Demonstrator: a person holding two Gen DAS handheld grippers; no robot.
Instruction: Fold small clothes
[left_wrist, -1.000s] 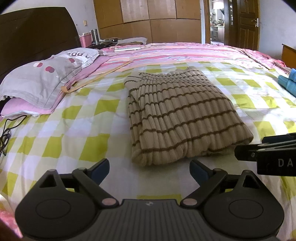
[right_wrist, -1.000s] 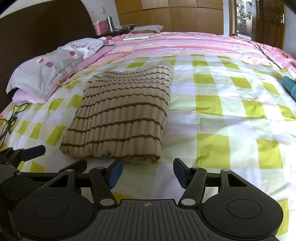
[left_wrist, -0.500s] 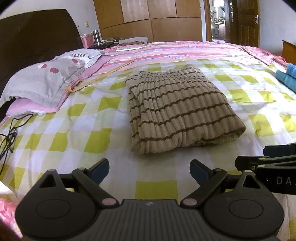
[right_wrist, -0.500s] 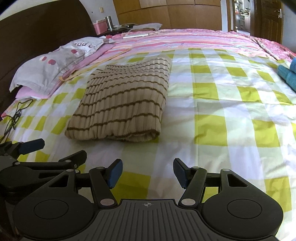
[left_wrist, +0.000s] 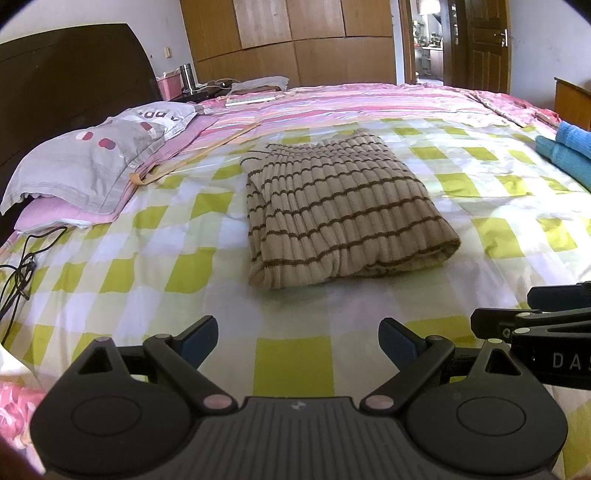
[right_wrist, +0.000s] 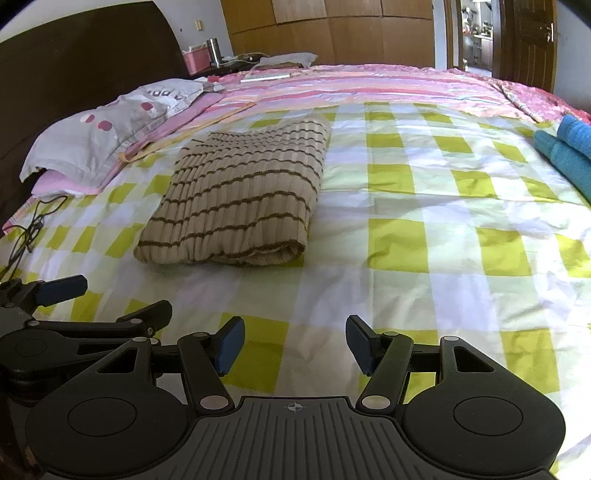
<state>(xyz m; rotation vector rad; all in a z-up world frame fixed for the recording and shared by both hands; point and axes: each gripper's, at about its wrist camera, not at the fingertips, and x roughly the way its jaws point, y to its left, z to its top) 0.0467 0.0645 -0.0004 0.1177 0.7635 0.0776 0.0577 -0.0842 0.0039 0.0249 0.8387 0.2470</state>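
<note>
A beige ribbed sweater with thin brown stripes (left_wrist: 340, 210) lies folded into a neat rectangle on the green-and-white checked bedsheet (left_wrist: 291, 365). It also shows in the right wrist view (right_wrist: 240, 199). My left gripper (left_wrist: 297, 341) is open and empty, well short of the sweater's near edge. My right gripper (right_wrist: 295, 347) is open and empty, to the right of the left one and also short of the sweater. The right gripper shows at the right edge of the left wrist view (left_wrist: 535, 321). The left gripper shows at the lower left of the right wrist view (right_wrist: 74, 306).
A grey pillow (left_wrist: 96, 158) lies at the left by the dark headboard (left_wrist: 66, 81). A black cable (left_wrist: 26, 258) trails at the left edge. Folded blue towels (right_wrist: 569, 155) sit at the right. A pink striped quilt (left_wrist: 351, 107) covers the far side.
Both grippers have drawn back from the folded sweater, which now sits farther away. Both stay open and empty.
</note>
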